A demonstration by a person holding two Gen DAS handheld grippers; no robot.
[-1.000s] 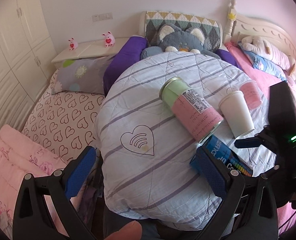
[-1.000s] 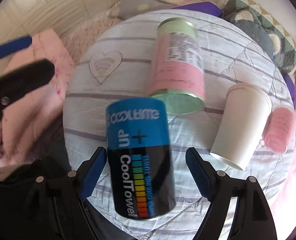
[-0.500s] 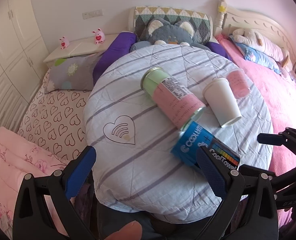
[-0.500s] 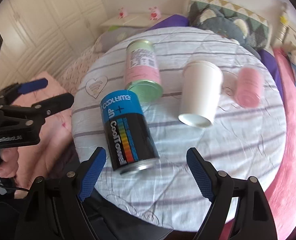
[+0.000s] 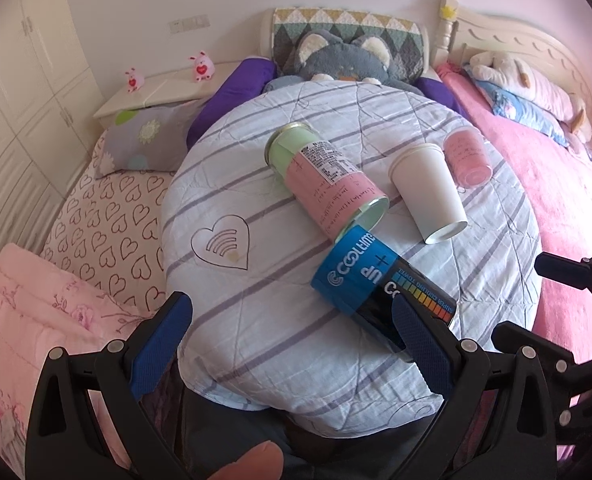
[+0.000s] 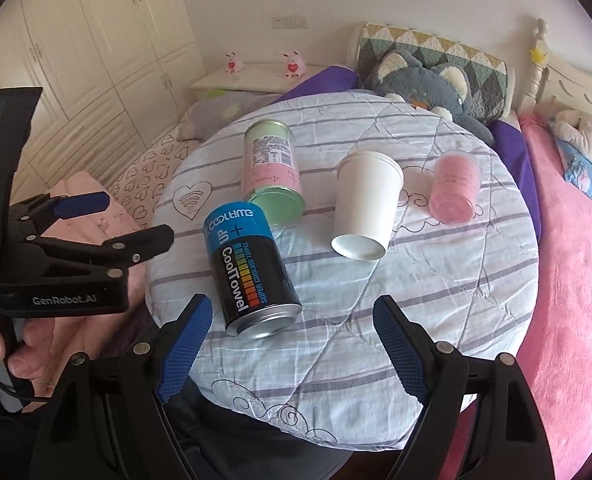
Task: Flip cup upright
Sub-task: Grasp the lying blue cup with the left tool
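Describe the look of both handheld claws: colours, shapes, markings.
Both match: black plastic frames with silver rivets and two angled fingers faced with textured blue pads. The left claw carries white "GenRobot.AI" lettering on its side, seen from the right wrist view. The right claw shows no marking. A bare hand grips the left one.

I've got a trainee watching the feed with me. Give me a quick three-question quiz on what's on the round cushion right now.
1. True or false: the white paper cup stands upright.
2. What lies nearest the right claw? A) pink cup B) blue-and-black CoolTowel can C) pink-and-green can
3. Fill in: both the right claw and the left claw are ____.

Key: 1 false, it lies on its side. 2 B. 3 open, holding nothing.
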